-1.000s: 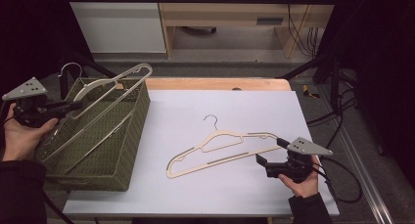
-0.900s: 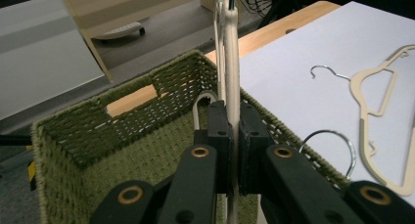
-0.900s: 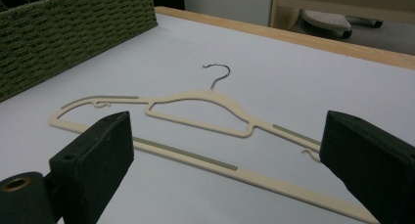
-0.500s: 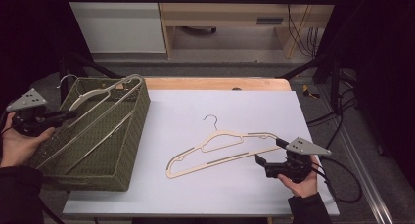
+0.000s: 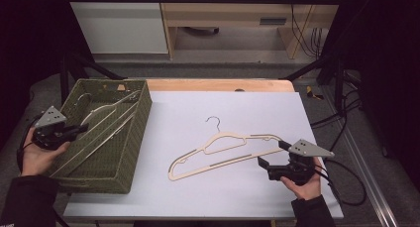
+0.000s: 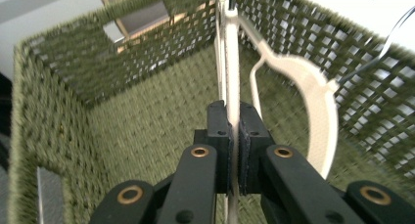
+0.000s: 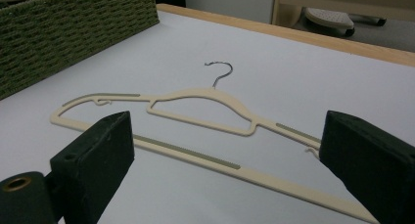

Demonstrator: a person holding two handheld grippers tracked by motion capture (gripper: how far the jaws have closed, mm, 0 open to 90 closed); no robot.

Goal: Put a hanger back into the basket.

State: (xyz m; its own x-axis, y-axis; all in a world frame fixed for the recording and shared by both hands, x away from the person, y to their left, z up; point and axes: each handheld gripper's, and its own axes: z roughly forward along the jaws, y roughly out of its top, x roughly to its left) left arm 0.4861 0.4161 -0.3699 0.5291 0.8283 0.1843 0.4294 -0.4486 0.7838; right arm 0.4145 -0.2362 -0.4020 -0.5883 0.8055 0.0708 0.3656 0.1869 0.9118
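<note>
Left gripper (image 5: 81,129) pinched a cream hanger (image 6: 230,62) tight inside the green woven basket (image 5: 133,138). Right gripper (image 5: 272,154) sat wide open on the white table (image 5: 247,108), just beside another cream hanger (image 5: 225,148) lying flat.

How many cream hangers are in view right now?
2. One cream hanger lies flat on the white table beside the right gripper; the other hanger sits in the green woven basket, clamped by the left gripper.
</note>
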